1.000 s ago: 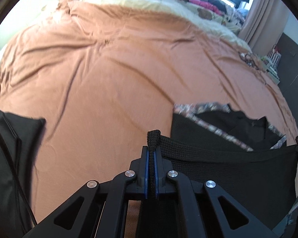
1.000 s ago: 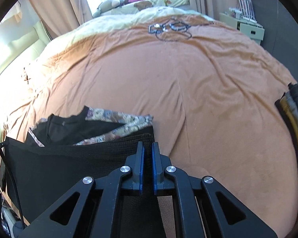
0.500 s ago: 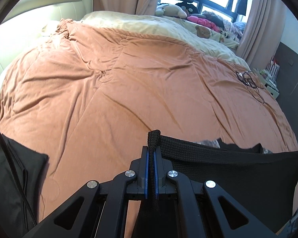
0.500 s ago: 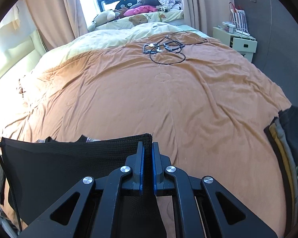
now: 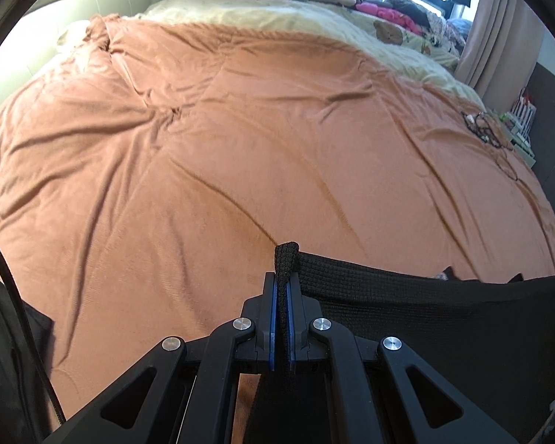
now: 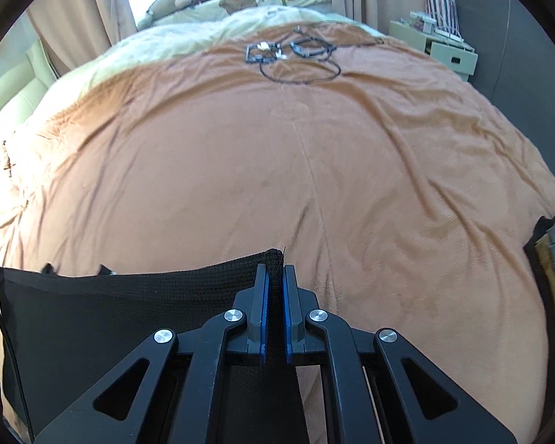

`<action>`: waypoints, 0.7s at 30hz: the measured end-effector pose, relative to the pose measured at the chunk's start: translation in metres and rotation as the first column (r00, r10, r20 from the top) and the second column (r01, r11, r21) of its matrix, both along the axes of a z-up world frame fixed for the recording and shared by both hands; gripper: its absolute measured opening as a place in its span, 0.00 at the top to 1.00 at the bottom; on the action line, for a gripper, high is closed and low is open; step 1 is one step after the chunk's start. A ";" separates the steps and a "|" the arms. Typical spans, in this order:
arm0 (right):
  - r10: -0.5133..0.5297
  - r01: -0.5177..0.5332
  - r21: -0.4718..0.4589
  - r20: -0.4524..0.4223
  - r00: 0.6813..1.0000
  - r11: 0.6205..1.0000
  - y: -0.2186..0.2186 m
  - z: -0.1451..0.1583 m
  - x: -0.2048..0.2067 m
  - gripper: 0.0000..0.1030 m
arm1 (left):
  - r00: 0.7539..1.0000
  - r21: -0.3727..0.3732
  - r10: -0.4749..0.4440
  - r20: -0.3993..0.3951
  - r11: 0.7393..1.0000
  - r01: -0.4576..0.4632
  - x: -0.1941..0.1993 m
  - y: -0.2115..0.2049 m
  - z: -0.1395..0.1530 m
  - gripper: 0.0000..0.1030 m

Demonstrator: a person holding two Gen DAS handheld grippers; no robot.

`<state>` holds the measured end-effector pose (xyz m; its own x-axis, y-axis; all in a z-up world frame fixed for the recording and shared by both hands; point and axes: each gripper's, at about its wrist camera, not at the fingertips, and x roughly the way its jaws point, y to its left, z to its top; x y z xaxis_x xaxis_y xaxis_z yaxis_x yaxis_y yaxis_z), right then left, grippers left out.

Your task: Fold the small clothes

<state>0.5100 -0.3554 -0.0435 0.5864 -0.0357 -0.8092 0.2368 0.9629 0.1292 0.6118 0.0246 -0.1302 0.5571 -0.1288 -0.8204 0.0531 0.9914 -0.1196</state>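
Observation:
A black knit garment (image 5: 425, 307) hangs stretched between my two grippers, just above the brown bedspread (image 5: 240, 148). My left gripper (image 5: 282, 281) is shut on its left top corner, a tuft of knit sticking up past the fingertips. In the right wrist view the same garment (image 6: 111, 314) spreads to the left, and my right gripper (image 6: 274, 272) is shut on its right top corner. Its taut top hem hides almost all of the patterned part behind it; only small tips (image 5: 446, 273) peek over.
Dark folded clothes (image 5: 7, 351) lie at the left edge. A stack of folded clothes (image 6: 551, 259) sits at the right edge of the bed. Cables and small items (image 6: 292, 55) lie far up the bedspread. A bedside cabinet (image 6: 447, 51) stands far right.
Both grippers have carried the garment's top hem forward over the bed. The patterned trim and black layer that showed a second ago are now covered by the hem.

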 end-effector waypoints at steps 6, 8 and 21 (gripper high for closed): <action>0.002 -0.003 -0.015 -0.031 1.000 1.000 -0.002 -0.015 0.022 0.97 | 0.999 0.017 -0.003 -0.054 1.000 0.004 0.013 0.002 -0.037 0.96; -0.007 0.007 -0.013 -0.033 0.999 1.000 -0.005 -0.017 0.030 0.97 | 0.998 0.017 -0.004 -0.057 1.000 0.005 0.017 0.002 -0.042 0.96; -0.091 0.086 -0.160 -0.024 0.996 0.983 0.021 -0.001 0.025 0.93 | 0.999 0.054 -0.004 -0.050 0.999 0.006 0.029 -0.014 -0.029 0.86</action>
